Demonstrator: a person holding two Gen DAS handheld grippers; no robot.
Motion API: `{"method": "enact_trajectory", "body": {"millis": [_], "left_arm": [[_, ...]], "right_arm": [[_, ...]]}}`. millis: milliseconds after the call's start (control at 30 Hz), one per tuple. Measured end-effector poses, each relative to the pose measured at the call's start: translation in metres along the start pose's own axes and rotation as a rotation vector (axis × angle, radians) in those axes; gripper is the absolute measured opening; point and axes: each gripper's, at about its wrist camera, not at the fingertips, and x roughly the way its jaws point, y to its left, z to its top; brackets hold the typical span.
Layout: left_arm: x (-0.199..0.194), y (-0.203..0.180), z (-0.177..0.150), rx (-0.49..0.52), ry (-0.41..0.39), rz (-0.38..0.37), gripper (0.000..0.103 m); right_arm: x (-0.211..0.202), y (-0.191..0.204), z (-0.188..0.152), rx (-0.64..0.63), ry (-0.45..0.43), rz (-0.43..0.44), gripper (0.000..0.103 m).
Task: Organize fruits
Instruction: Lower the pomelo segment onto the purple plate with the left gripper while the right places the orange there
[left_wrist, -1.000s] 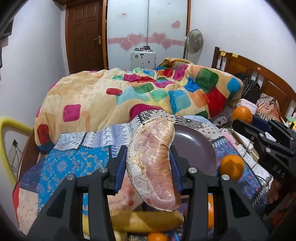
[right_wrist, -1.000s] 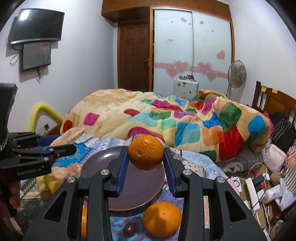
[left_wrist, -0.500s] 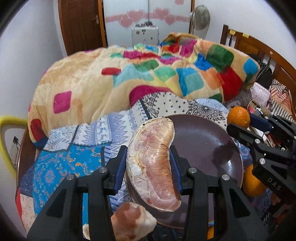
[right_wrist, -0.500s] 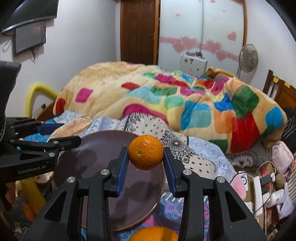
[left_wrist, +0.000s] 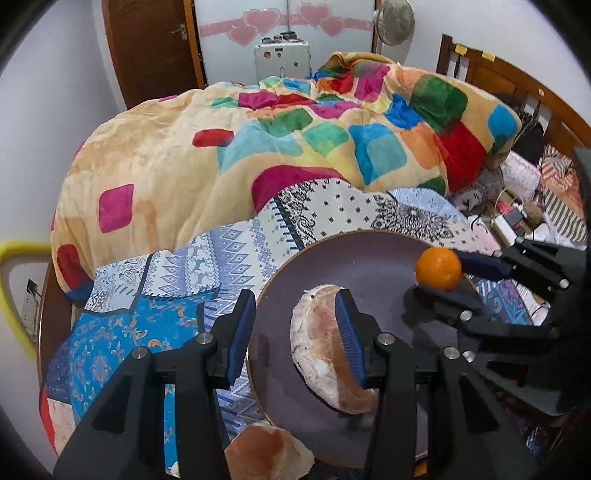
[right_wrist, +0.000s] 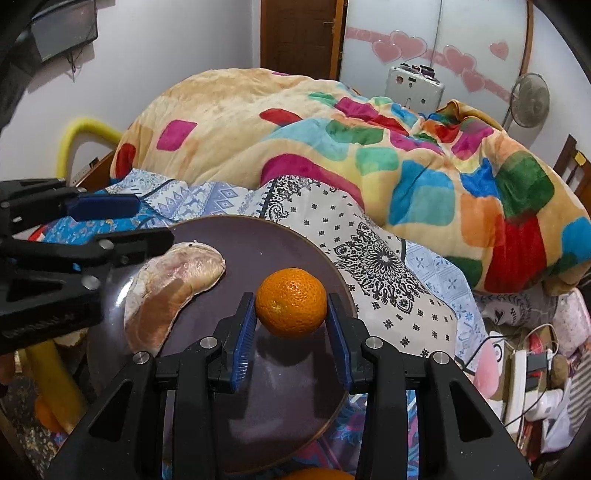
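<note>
Both grippers are now tipping down over the dark brown plate (left_wrist: 369, 266), which half a second ago was filling less of each view. The wrapped pomelo wedge (left_wrist: 317, 354) that was sitting clamped between the left pads is now lying on the plate.

Nearest to me, a second pomelo chunk (left_wrist: 269, 454) is waiting just off the plate's near rim, on the left hand's side. Above it the left gripper (left_wrist: 293, 295) is standing released. Its left pad is hanging over the rim, clear of everything. The wedge is lying off to the right of the gap, partly hidden behind the right finger, with its long axis running roughly along the fingers.

Further across, the right gripper (right_wrist: 291, 299) is clenching an orange (right_wrist: 291, 302) squarely between its blue pads. The fruit is hovering just over the plate's far right part and casting a shadow below it. Letting go there looks like the coming move, and the drop is straight down.

Beyond the plate, the patterned sheet (left_wrist: 332, 206) is running up to a heaped patchwork blanket (left_wrist: 295, 147).
</note>
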Motion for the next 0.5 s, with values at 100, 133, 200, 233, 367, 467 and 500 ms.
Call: {"method": "enact_trajectory", "body": {"millis": [100,133,200,233,367,467,500], "left_arm": [[-0.008,0.003,-0.002,0.000,-0.022,0.001,0.048],[-0.011,0.003,-0.003,0.003,-0.030,0.009,0.049],[-0.018,0.005,-0.006,0.004,-0.045,0.023,0.049],[-0.021,0.007,-0.008,0.003,-0.051,0.023,0.049],[-0.040,0.013,-0.016,-0.021,-0.084,0.013,0.053],[-0.056,0.015,-0.023,-0.028,-0.111,0.015,0.056],[-0.060,0.015,-0.026,-0.028,-0.117,0.018,0.057]], "right_arm": [[-0.007,0.002,-0.001,0.002,-0.037,-0.007,0.063],[-0.010,0.004,-0.002,-0.003,-0.058,-0.022,0.063],[-0.018,0.005,-0.002,-0.009,-0.083,-0.035,0.063],[-0.025,0.005,-0.002,-0.003,-0.100,-0.035,0.063],[-0.047,0.007,-0.007,0.008,-0.147,-0.021,0.063],[-0.063,0.011,-0.013,0.002,-0.177,-0.033,0.063],[-0.067,0.012,-0.015,0.001,-0.184,-0.039,0.063]]}}
